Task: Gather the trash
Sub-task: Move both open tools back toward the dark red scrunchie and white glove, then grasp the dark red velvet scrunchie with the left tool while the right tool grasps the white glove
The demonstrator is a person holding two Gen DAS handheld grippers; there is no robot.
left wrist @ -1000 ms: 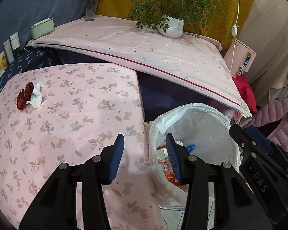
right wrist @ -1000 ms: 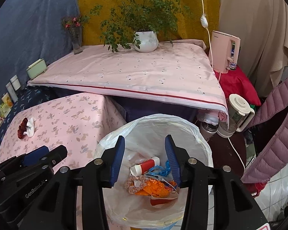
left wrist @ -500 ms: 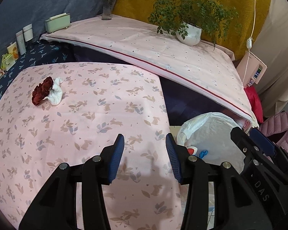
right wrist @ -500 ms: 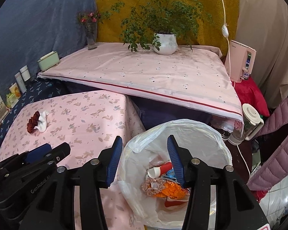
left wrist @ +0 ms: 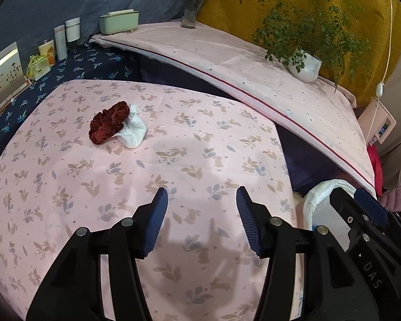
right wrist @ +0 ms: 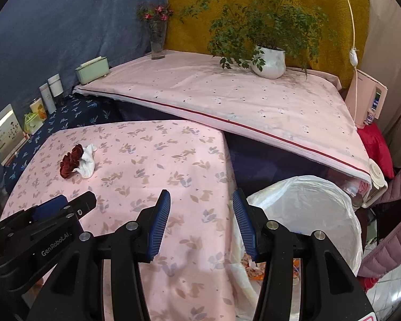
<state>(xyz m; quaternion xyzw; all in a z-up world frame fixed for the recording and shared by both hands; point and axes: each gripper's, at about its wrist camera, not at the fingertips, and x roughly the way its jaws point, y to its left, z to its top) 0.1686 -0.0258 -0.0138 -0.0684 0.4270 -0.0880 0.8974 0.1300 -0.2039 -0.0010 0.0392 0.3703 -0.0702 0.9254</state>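
A dark red scrunchie and a crumpled white tissue lie touching each other on the pink floral table, far left of centre; they also show in the right wrist view, scrunchie and tissue. A white trash bag stands open beside the table's right edge, with orange and patterned scraps inside. My left gripper is open and empty above the table's near part. My right gripper is open and empty over the table's right edge, next to the bag.
A higher pink-covered shelf runs behind, bearing a potted plant, a flower vase and a green box. Small bottles and cards stand on dark blue cloth at left. A pink appliance and jackets are at right.
Both grippers have swung left, away from the trash bag and over the floral table. The scrunchie and tissue are now nearer to centre view. Both grippers stay open and empty.
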